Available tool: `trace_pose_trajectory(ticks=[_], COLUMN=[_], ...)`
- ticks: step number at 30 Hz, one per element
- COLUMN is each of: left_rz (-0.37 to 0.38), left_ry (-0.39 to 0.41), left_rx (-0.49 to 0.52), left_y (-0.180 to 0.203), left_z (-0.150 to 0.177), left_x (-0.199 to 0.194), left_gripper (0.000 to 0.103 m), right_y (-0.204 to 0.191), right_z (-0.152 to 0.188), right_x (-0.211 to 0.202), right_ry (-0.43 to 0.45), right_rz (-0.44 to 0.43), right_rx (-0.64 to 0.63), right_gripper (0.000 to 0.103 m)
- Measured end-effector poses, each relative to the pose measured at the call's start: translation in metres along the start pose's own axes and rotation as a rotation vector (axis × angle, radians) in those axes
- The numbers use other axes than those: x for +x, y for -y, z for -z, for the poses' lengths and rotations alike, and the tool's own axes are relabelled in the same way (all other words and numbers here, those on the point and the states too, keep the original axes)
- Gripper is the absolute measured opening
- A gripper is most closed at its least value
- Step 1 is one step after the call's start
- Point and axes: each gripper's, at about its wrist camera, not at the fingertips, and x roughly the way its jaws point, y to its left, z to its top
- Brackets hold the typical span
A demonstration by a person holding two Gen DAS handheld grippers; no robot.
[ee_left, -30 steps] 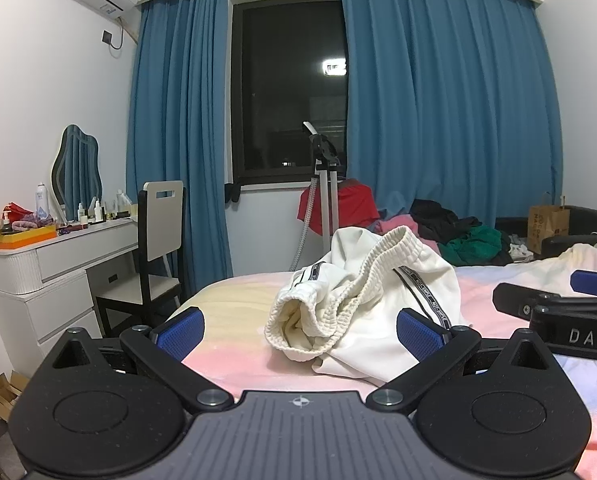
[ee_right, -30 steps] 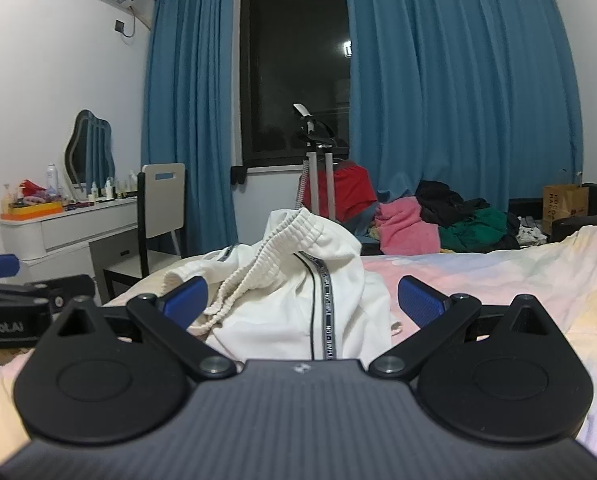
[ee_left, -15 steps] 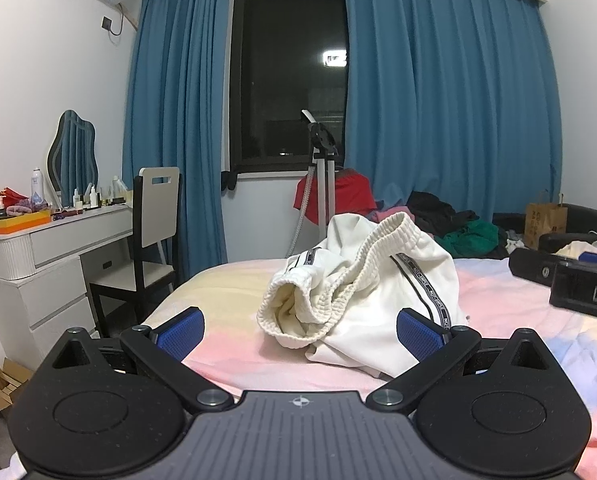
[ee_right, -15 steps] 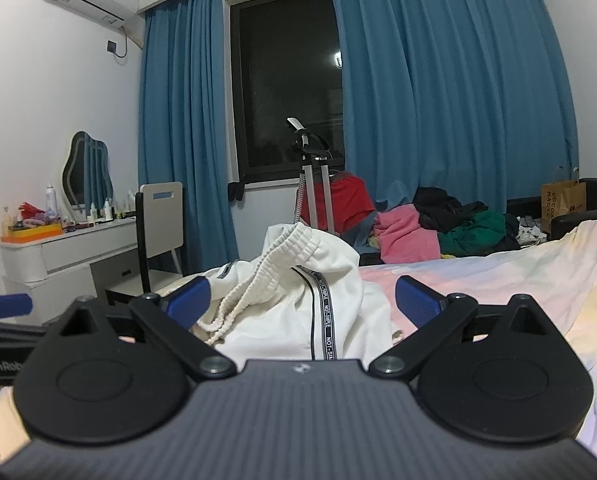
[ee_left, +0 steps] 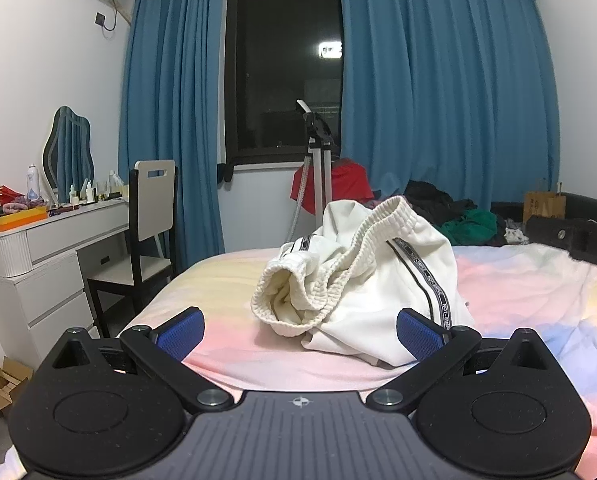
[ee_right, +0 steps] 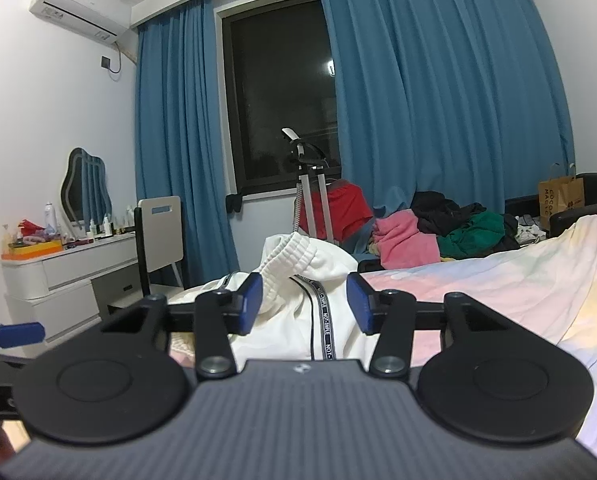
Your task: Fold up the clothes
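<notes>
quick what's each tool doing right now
left tool: open, holding nothing.
right tool: closing around the white pants, pads not yet pressing.

Blue curtains (ee_left: 438,92) hang on both sides of a dark window (ee_left: 282,80), with an air conditioner (ee_right: 80,6) high on the left wall. A white dressing table (ee_left: 54,240) stands at the left, carrying a wavy mirror (ee_left: 68,152) and bottles, with a chair (ee_left: 154,216) just beside it. Past the far edge of the bed (ee_left: 538,292) lies a heap of pink, black and green clothes (ee_right: 442,232), near a brown paper bag (ee_right: 560,196).
</notes>
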Motion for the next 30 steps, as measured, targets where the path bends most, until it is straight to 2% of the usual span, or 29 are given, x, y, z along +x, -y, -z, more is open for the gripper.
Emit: trace_pose_trajectory(ticks=[2,6,12,15,20,27,29,30], left_rz=[-0.001,0.000,-0.001,-0.015,-0.034,0.033,0.029,0.028], left_ry=[-0.001,-0.006,-0.044,-0.080,-0.103,-0.068,-0.088,-0.108], left_rx=[-0.004,-0.023,-0.049,-0.042,-0.032,-0.051,-0.085,-0.108], left_y=[-0.001,-0.005,-0.011,-0.014,-0.023,-0.027,-0.028,-0.029], left_z=[0.001,0.003,0.004,-0.002,-0.014,-0.029,-0.031,-0.031], left_x=[0.002,0.004,0.027,0.057,0.122,0.207,0.232,0.245], left_gripper=[0.103,0.103,0.103,0.103,0.103,0.103,0.102,0.099], right_y=[0.000,0.006,0.013,0.015,0.023,0.041,0.044,0.045], right_z=[-0.002,-0.003,-0.001,0.000,0.008,0.025,0.029,0.032], right_x=[-0.001,-0.001,0.001,0.002,0.018,0.047,0.056,0.060], right_ry=[0.001,-0.010,-0.035,-0.036,-0.088,-0.149,-0.158,-0.163], right_rz=[0.006,0.032,0.064,0.058,0.064,0.067,0.067,0.062], right_rx=[0.002,0.039,0.074,0.089,0.117,0.189,0.199,0.202], right_gripper=[0.037,0.024,0.018,0.018,0.018,0.018,0.018,0.018])
